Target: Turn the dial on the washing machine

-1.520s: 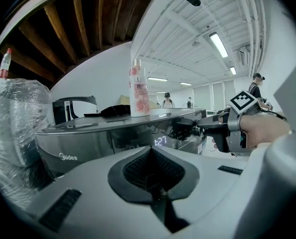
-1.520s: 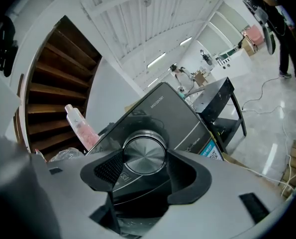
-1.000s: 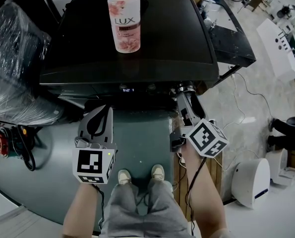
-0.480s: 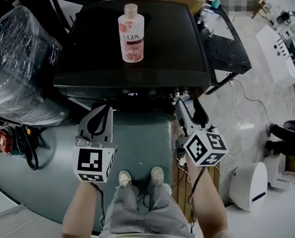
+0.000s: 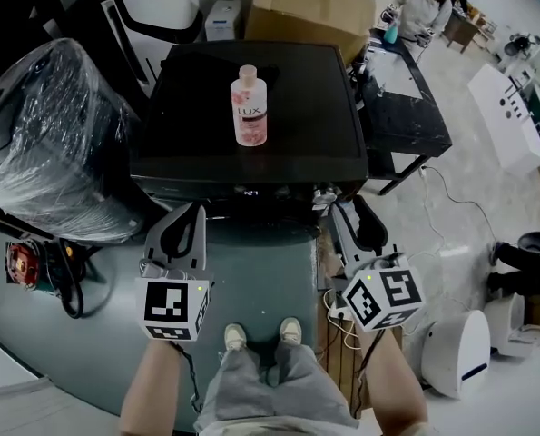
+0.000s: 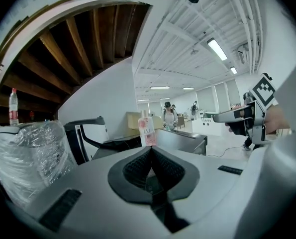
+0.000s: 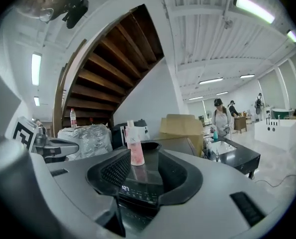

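Ahead of the grey left tongs (image 5: 193, 209) and their black-and-white patterned cube (image 5: 174, 307): a glossy black washing machine (image 5: 306, 107), a pale pink plastic bottle (image 5: 250, 109), and beyond them a brown cardboard box (image 5: 310, 3).

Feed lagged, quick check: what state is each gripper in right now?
Left gripper: shut, holding nothing.
Right gripper: jaws apart and closing, nothing between them.

The pink bottle (image 5: 250, 107) standing on top of the washing machine (image 5: 197, 107) says LUX on its label. The little lit numbers on the machine's display (image 7: 125, 188) are too blurry to read
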`<state>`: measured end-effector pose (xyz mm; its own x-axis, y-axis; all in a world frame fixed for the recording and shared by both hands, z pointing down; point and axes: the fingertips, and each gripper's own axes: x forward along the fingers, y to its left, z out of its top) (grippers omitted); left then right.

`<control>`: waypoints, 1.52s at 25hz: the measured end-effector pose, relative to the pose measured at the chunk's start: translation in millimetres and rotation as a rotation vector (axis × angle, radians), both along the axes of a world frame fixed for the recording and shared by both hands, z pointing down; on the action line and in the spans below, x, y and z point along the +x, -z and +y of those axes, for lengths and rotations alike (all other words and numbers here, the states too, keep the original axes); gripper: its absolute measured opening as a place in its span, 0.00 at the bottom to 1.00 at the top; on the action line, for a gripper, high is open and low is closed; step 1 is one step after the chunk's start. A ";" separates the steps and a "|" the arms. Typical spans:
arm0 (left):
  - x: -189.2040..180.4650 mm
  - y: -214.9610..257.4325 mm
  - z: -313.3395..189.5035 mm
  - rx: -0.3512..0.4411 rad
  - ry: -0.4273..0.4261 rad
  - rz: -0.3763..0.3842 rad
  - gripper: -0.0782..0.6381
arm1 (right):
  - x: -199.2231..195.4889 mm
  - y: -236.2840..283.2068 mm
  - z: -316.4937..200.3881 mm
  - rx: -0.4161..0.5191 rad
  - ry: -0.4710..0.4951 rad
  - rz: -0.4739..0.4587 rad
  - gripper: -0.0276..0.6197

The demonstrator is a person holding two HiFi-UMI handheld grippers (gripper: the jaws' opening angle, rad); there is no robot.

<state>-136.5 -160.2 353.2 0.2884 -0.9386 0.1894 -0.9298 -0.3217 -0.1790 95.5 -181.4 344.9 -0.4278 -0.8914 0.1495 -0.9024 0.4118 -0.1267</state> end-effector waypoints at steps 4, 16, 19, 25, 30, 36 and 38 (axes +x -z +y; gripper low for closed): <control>2.8 32.2 10.5 0.023 0.004 -0.011 0.13 | -5.0 43.8 11.5 0.045 0.056 0.022 0.30; 7.9 127.9 45.6 0.080 0.004 0.029 0.13 | -13.3 157.8 49.3 0.171 0.150 0.046 0.20; 6.6 149.6 56.0 0.100 0.000 0.013 0.13 | -17.1 181.9 60.5 0.194 0.171 0.047 0.19; 5.3 194.1 75.0 0.148 -0.004 0.042 0.13 | -28.2 222.4 81.0 0.229 0.220 0.031 0.15; 2.2 220.2 86.5 0.176 -0.019 0.037 0.13 | -36.3 245.4 94.3 0.272 0.243 0.065 0.13; -1.1 238.5 95.8 0.187 -0.028 0.060 0.13 | -46.0 262.8 113.3 0.310 0.266 0.097 0.12; -0.9 240.6 98.5 0.190 -0.037 0.059 0.13 | -48.8 267.0 118.3 0.317 0.276 0.098 0.12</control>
<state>-137.4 -61.7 112.6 0.3285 -0.9445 -0.0083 -0.9287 -0.3214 -0.1850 46.7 -63.1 77.9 -0.6544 -0.7537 -0.0614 -0.7541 0.6446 0.1255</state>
